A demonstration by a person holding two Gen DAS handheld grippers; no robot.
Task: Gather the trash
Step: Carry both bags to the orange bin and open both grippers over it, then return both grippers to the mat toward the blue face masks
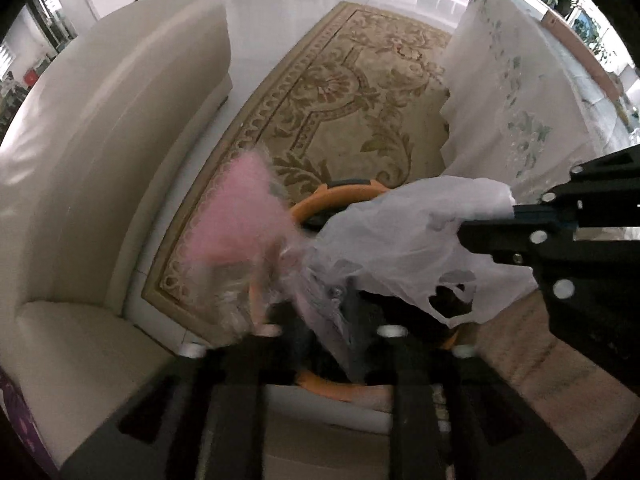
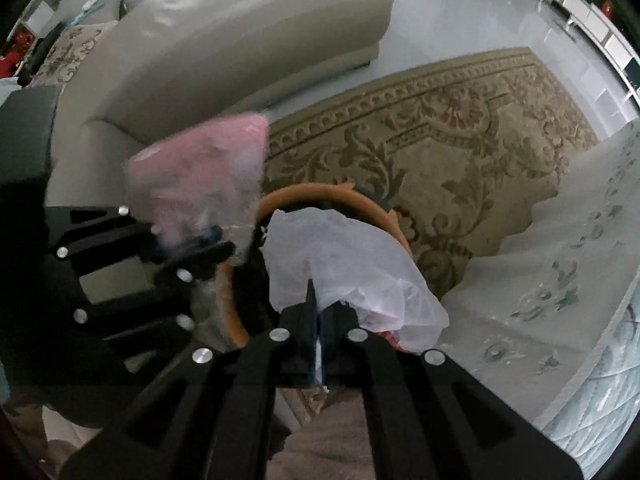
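Sofa [image 1: 100, 160], cream leather, filled the left of both views. Patterned rug [image 1: 340, 112] lay on the pale tiled floor between the sofa and a surface draped with a floral cloth [image 2: 560, 280] on the right.

Bin [image 2: 316, 192], orange-rimmed with a dark interior, stood on the rug near the sofa's end, directly below both pairs of tongs.

White plastic bag [image 2: 340, 264], thin and crumpled, was stretched across the bin mouth. Right tongs [image 2: 316, 304] were pressed together on one edge of it, as the right wrist view showed plainly. In the left wrist view the same bag ran from the right tongs' tips down toward the bin, with a torn or handle-like hole near its lower edge.

Pink wrapper [image 1: 240, 212], partly clear film, blurred in both views, sat above the bin's left rim. Left tongs [image 2: 200, 240] pinched it, judging from the right wrist view, where the fingers closed on its lower part; blur prevented certainty about the exact contact.

Progress, as judged: both pieces of trash were picked up and positioned over the bin, neither yet released. Remaining: open both tongs so the items drop in. No further trash was visible on the rug or sofa within these views.
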